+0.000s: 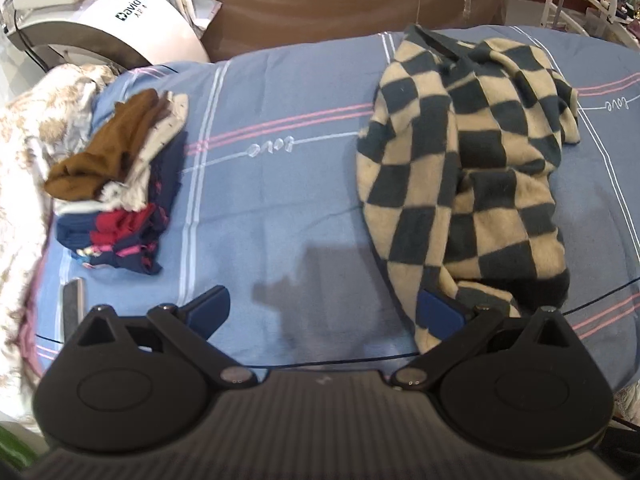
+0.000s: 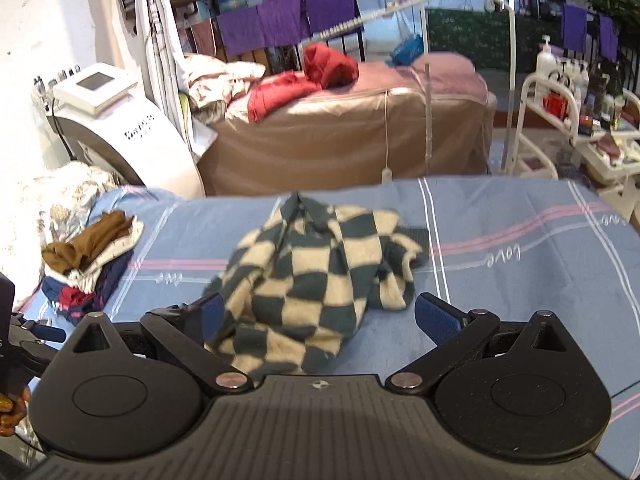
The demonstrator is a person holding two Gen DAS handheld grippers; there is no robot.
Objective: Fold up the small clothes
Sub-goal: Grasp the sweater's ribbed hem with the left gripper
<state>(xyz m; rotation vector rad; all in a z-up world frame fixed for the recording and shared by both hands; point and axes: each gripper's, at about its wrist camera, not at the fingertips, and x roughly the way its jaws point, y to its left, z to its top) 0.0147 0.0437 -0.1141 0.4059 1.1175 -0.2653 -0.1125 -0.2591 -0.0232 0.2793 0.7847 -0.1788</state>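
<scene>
Two piles of clothing on a blue striped bedsheet [image 1: 280,208], well apart. At far left, a fluffy cream and tan blanket [image 1: 24,152] bunched along the bed edge, with a white machine marked "David B" [image 1: 120,20] behind it. Just beside the blanket, a stack of folded small clothes [image 1: 116,196]: brown piece on top, pale speckled one under it, navy and red pieces at the bottom. Centre of the sheet bare, crossed by pink and white stripes and a stitched "love". To the right, a crumpled checkered sweater [image 1: 472,184] in dark teal and cream, unfolded, its dark collar toward the far edge. Left gripper [image 1: 324,312] low over the near edge of the sheet, jaws spread wide with nothing between them; right blue pad touching or just under the sweater's near hem, cannot tell which. Right gripper [image 2: 316,316] also spread wide, the sweater's near part lying between its fingers but not pinched. Behind the bed, a brown-covered couch [image 2: 344,136] with a red jacket [image 2: 304,80] on it, then a white trolley [image 2: 560,120] of bottles at far right
</scene>
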